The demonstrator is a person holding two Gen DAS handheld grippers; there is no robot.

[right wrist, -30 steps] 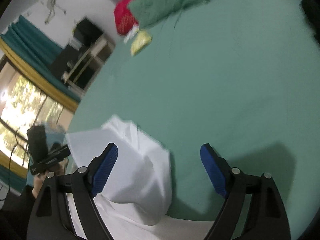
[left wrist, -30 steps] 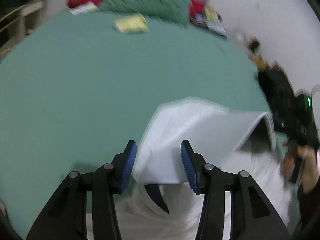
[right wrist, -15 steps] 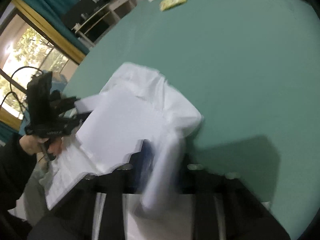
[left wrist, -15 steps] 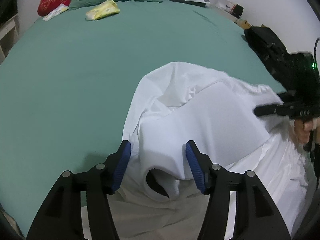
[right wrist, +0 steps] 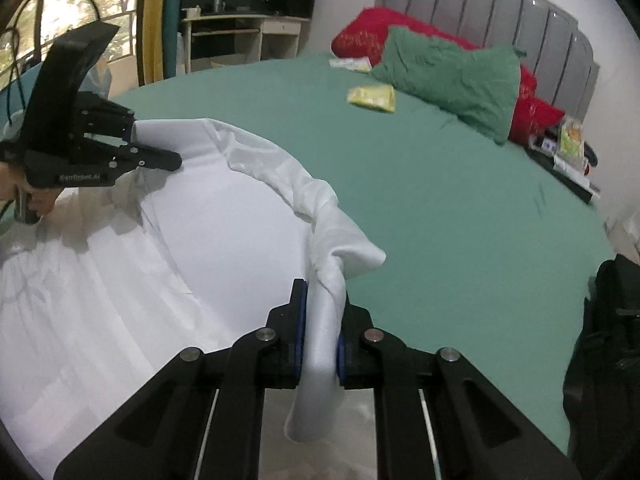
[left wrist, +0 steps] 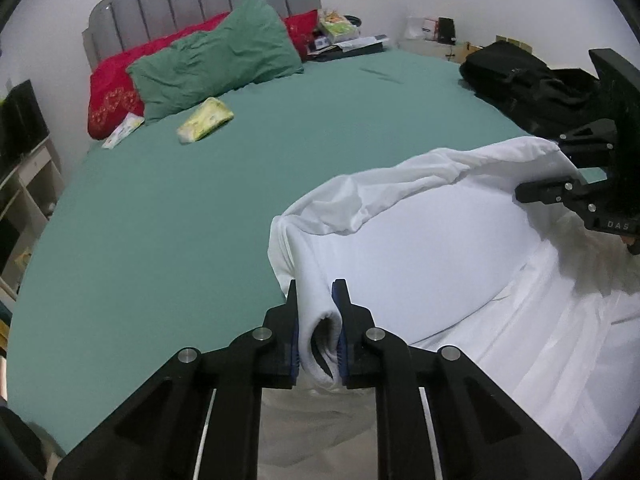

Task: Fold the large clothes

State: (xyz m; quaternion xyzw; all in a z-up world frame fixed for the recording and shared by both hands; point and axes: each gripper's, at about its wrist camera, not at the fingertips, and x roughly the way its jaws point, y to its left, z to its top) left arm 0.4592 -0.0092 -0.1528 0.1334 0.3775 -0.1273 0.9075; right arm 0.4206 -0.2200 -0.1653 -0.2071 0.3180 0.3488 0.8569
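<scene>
We see the white garment (left wrist: 432,248) lifted off the green bed sheet (left wrist: 168,208) and stretched between the two grippers: our left gripper (left wrist: 316,320) is clamped on one bunched corner, our right gripper (right wrist: 322,328) on the other. Far ahead of both lie a green pillow (left wrist: 216,64), a red pillow (left wrist: 112,96) and a yellow packet (left wrist: 205,120)

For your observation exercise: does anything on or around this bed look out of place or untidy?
Yes. A yellow packet lies loose on the green sheet near the green pillow, and books and clutter crowd the corner by the headboard. The white garment, pinched by both grippers, is simply mid-fold.
</scene>
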